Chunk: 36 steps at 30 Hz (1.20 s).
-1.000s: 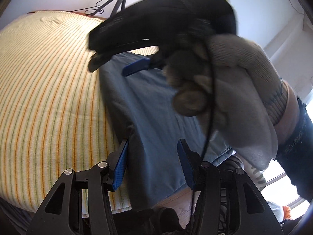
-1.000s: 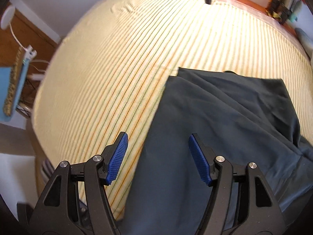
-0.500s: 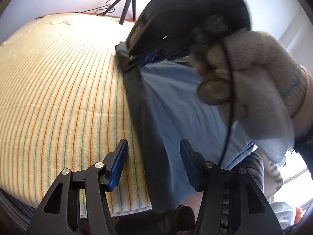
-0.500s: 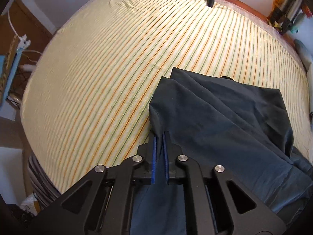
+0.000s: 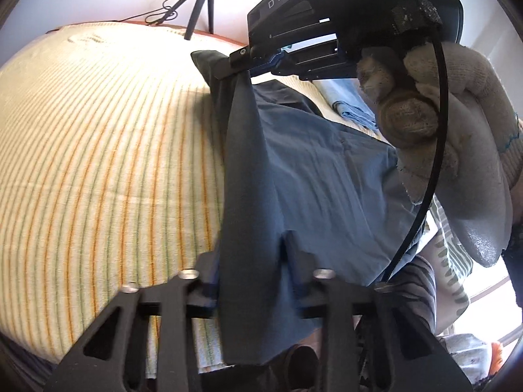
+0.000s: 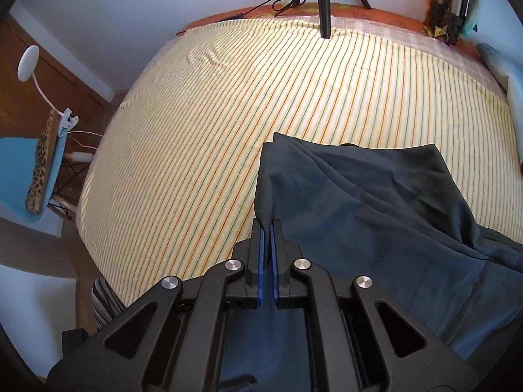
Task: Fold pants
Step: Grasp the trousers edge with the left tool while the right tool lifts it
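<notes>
The pants (image 6: 359, 202) lie on the striped bed (image 6: 228, 114), one edge pinched between the closed fingers of the right gripper (image 6: 268, 254). The left gripper (image 5: 251, 281) has just been closing, its fingers narrowed around a thicker bunch of cloth. If that hold is shallow, the fabric could slip out when lifted, leaving the fold uneven.

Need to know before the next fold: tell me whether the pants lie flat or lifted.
Lifted along one edge: the right gripper pinches the pants, tenting them above the striped sheet.
</notes>
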### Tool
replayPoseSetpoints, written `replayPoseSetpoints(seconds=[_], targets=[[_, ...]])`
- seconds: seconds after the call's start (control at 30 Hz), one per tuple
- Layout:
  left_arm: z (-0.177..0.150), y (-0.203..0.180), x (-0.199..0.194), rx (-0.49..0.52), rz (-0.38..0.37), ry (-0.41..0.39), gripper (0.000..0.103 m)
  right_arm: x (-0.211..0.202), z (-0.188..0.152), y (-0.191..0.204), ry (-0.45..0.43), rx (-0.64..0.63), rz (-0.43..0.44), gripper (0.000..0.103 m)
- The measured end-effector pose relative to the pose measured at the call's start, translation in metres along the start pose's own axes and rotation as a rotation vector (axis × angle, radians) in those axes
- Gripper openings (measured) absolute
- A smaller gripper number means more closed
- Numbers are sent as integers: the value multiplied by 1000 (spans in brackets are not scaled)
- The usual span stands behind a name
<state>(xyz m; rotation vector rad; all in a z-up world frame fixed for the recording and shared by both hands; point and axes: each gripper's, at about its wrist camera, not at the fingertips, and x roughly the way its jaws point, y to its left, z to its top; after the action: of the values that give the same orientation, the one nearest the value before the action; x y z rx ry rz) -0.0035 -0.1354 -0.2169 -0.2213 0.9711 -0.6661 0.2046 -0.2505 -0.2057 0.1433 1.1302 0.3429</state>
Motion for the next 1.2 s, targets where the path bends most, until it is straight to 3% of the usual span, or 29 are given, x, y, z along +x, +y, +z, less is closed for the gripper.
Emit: replayPoseSetpoints(seconds=[0.23, 0.53, 0.7, 0.97, 1.2], targets=[[1, -20, -13, 57, -27, -36, 14, -10, -1, -11, -25, 38, 57, 4], [9, -44, -21, 116, -85, -70, 12, -35, -5, -19, -74, 52, 105, 4], [18, -57, -22, 136, -153, -71, 10, -60, -9, -30, -125, 60, 133, 4], [36, -90, -11, 176, -277, -57, 10, -114, -21, -75, -230, 121, 161, 4], [48, -133, 14, 270, -363, -28, 10, -158, -36, -129, -305, 181, 130, 4]])
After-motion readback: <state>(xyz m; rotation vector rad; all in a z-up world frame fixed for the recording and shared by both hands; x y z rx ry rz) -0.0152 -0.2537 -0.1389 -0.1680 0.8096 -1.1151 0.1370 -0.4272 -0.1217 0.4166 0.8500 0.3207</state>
